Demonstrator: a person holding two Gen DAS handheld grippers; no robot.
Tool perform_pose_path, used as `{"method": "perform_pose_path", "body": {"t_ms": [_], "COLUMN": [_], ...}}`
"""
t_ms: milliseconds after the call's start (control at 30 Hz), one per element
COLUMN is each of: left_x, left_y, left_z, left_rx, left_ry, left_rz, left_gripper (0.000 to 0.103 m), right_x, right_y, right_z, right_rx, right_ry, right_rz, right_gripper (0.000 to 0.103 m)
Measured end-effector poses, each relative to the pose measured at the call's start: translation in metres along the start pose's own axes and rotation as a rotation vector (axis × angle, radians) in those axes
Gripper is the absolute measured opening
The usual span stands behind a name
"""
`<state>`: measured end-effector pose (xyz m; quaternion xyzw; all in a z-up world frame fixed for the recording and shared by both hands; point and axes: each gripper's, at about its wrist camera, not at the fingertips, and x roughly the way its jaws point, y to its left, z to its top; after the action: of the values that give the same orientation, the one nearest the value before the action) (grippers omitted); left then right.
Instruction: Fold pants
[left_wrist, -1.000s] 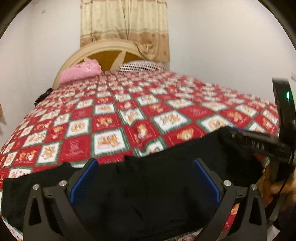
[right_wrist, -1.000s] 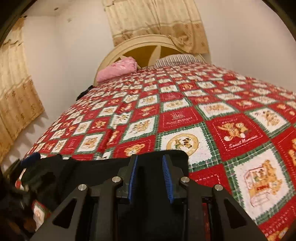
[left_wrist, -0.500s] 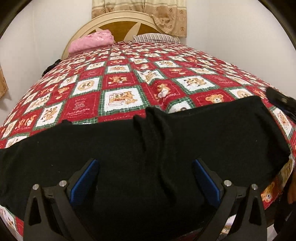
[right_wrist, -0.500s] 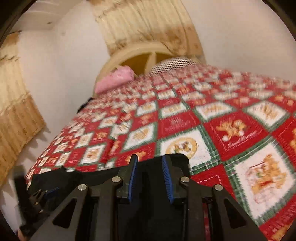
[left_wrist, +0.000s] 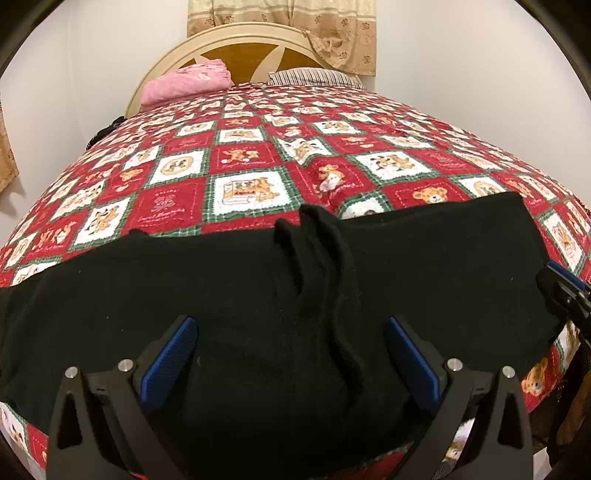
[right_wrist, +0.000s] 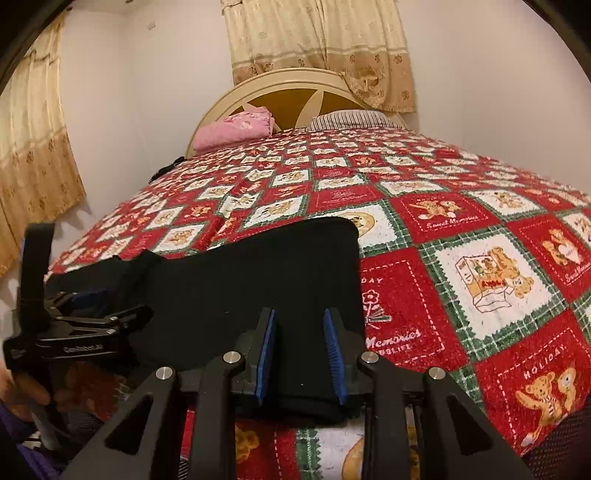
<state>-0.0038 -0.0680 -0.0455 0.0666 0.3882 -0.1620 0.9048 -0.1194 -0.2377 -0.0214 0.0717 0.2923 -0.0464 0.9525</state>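
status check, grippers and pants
Left gripper open over pants. Right gripper jaws narrowed at pants' right edge, grip unclear. Pants flat on bed, ridge bunched mid-cloth. Nothing in the way.
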Motion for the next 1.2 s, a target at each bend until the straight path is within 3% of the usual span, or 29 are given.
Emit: {"method": "perform_pose_path", "body": {"t_ms": [200,333,500,700,767,900,1067,1100,1167,1200], "left_x": [-0.011,-0.034,-0.070,-0.090,-0.086,-0.075,-0.073,-0.074,-0.073,-0.072], "left_y": [0.015,0.049,0.110,0.207,0.226,0.261,0.264,0.266,0.271,0.274], "left_z": [-0.008,-0.016,-0.033,-0.071,-0.079,-0.094,-0.095,-0.096,-0.097,-0.097], "left_rx": [-0.018,-0.125,-0.247,-0.626,-0.709,-0.868,-0.876,-0.883,-0.893,-0.898], "left_ry": [0.006,-0.022,-0.125,-0.188,-0.174,-0.133,-0.169,-0.179,-0.191,-0.192], "left_rz": [-0.016,-0.008,0.184,0.372,0.366,0.328,0.298,0.289,0.264,0.265], "left_gripper": [0.103,0.103,0.103,0.103,0.093,0.086,0.084,0.081,0.061,0.059], "right_x": [-0.001,-0.002,-0.002,-0.002,-0.002,-0.002,-0.002,-0.002,-0.002,-0.002], "right_y": [-0.001,-0.003,-0.006,-0.007,-0.006,-0.006,-0.007,-0.007,-0.006,-0.006], "right_z": [-0.002,-0.001,-0.001,0.001,0.001,0.001,0.002,0.001,0.002,0.001], "right_rx": [0.034,0.065,0.102,0.117,0.114,0.116,0.113,0.114,0.114,0.116], "right_ry": [-0.016,-0.018,-0.011,-0.006,-0.004,-0.003,-0.004,-0.004,-0.004,-0.004], "right_rz": [0.000,0.020,0.042,0.050,0.046,0.048,0.047,0.047,0.048,0.047], "right_gripper": [0.034,0.036,0.037,0.037,0.038,0.038,0.038,0.038,0.038,0.038]}}
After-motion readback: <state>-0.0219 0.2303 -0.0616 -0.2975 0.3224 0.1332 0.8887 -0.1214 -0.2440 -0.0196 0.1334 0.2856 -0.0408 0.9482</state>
